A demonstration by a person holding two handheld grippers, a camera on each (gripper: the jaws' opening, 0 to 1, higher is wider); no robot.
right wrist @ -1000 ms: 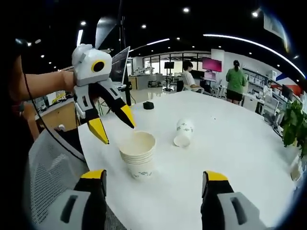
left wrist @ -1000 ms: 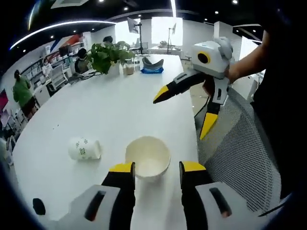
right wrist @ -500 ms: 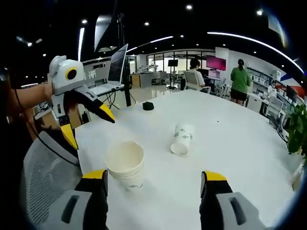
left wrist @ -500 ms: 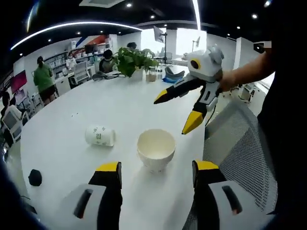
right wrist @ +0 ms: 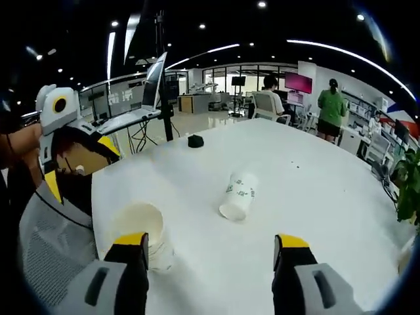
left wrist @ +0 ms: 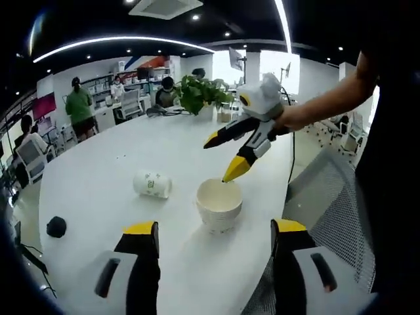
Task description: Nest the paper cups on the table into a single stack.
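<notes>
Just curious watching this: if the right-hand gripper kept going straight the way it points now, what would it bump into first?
Probably the paper cup lying on its side on the white table, roughly between the open right gripper jaws, though depth is unclear.

Both views low over table [left wrist: 98,170], facing oppositely, sharing cup stack [left wrist: 218,205]

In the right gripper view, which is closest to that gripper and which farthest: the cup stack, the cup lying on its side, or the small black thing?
1. The cup stack, upright just beyond the left jaw of the right gripper.
2. The tipped paper cup, mid-table, ahead of the gripper.
3. The small black object, near the table's far edge.
</notes>
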